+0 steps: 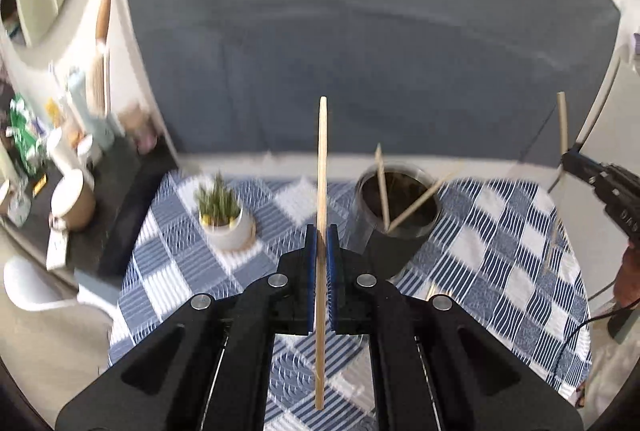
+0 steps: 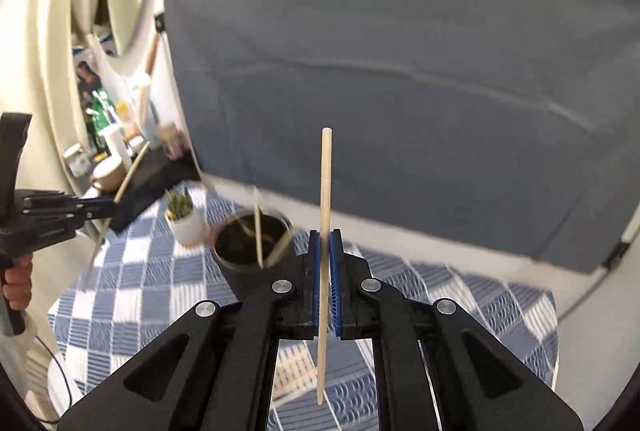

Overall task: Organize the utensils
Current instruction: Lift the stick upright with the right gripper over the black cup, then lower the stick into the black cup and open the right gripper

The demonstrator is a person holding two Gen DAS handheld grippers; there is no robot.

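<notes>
no readable text, labels or numbers

A home living room: a grey sofa [image 1: 360,51] fills the background behind a round worktop under a blue-and-white checked cloth [image 1: 500,243]. A small potted plant [image 1: 222,211] stands on it, and a side shelf [image 1: 92,191] holds jars, bottles and clutter.

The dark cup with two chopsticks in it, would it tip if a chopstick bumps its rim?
Probably not easily: the dark cup looks wide and squat. The two chopsticks lean loosely inside, so they'd likely shift or rattle. The checkered tablecloth may add grip.
</notes>
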